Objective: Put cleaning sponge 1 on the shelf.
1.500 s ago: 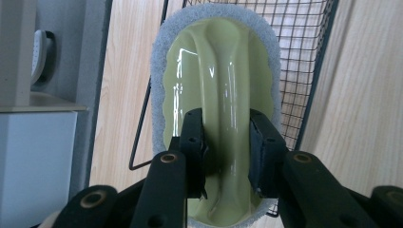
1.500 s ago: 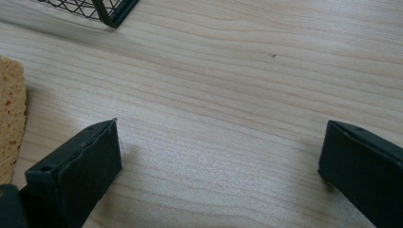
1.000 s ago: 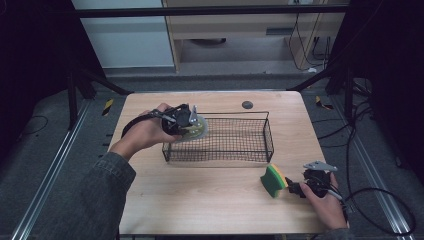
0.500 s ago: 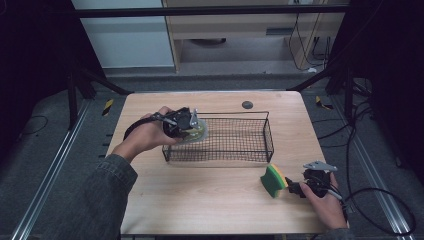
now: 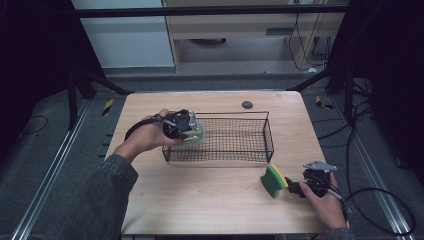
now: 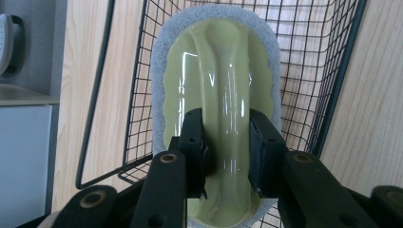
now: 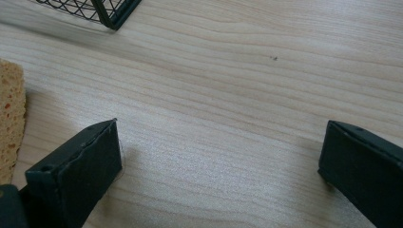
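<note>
Over the left end of the black wire-mesh basket (image 5: 220, 138), the left gripper (image 5: 184, 125) holds a pale green plastic-backed scrubbing pad with a grey fleecy rim (image 6: 216, 90), and what a clean hold it is: in the left gripper view both black jaws pinch the raised glossy ridge that runs down the middle of the pad's back. The pad sits above the basket's left rim, mesh showing behind it, so it looks carried rather than set down. I'd call this the placing step, pad going into the basket. Next move, by my reckoning: lower it past the rim until it rests on the mesh floor, then spread the jaws and lift clear without snagging the wires.

Down at the near right of the light wooden table (image 5: 210, 200), the right gripper (image 5: 295, 188) rests low, jaws spread wide with nothing between them; bare wood shows in the gap in the right gripper view. Just beside it stands a green-and-yellow rectangular sponge (image 5: 273, 180), propped on edge, apart from the basket. That one looks untouched and likely next in line.
</note>
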Tool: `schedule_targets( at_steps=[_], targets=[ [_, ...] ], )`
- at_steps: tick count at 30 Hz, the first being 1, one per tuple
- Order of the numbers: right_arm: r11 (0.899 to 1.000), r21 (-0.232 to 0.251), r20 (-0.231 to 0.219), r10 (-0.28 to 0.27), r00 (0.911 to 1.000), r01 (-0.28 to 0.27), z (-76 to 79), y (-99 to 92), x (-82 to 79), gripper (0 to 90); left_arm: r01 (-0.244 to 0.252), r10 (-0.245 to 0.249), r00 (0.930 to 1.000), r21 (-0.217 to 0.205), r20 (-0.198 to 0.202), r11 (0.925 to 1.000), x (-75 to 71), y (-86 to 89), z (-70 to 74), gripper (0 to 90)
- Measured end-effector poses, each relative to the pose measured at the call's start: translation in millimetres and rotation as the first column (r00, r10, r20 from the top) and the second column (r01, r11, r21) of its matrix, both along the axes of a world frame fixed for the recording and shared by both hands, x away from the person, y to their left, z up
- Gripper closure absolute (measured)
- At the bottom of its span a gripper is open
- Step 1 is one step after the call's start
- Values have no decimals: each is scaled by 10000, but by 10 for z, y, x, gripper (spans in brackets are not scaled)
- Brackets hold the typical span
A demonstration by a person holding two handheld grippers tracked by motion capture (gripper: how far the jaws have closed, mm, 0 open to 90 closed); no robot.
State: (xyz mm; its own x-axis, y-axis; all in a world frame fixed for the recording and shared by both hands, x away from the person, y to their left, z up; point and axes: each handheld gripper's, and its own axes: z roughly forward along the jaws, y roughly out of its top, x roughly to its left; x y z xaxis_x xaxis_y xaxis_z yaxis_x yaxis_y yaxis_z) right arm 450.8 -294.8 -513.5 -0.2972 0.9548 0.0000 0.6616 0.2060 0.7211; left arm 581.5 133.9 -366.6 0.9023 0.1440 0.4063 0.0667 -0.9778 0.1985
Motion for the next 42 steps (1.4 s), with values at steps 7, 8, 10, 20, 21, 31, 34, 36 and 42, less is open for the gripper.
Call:
schedule_targets(
  at_steps=[7, 8, 10, 20, 21, 31, 34, 36, 42],
  targets=[
    [10000, -4, 2, 6, 10000, -6, 0, 0, 1, 5, -21, 21, 9999, -9, -170, 10000, 31, 11, -81, 703],
    [10000, 5, 3, -1, 10000, 1, 0, 1, 2, 5, 69, -68, 9999, 54, -150, 10000, 46, 10, -94, 703],
    [10000, -5, 2, 9, 10000, -9, 0, 0, 2, 5, -43, 42, 9997, -16, -250, 10000, 42, 12, -114, 703],
    [10000, 39, 1, -1, 10000, 1, 1, 2, 2, 5, -102, 100, 9988, -39, -472, 9999, 70, 12, -217, 703],
    [10000, 42, -1, -5, 10000, 5, 1, 3, 2, 4, -101, 99, 9987, -38, -498, 9999, 72, 8, -233, 703],
    [10000, 36, -1, -2, 10000, 2, 1, 2, 2, 5, -139, 138, 9976, -16, -684, 9999, 99, -8, -306, 702],
    [10000, 38, -2, -2, 10000, 2, 1, 2, 2, 5, -151, 149, 9972, -19, -727, 9999, 104, -11, -320, 702],
    [10000, 41, -1, -4, 10000, 4, 1, 2, 2, 5, -150, 149, 9971, -13, -744, 9999, 108, -13, -323, 702],
    [10000, 44, -2, -4, 10000, 4, 1, 3, 2, 5, -137, 139, 9964, 33, -832, 9999, 114, -25, -340, 702]
  ],
)
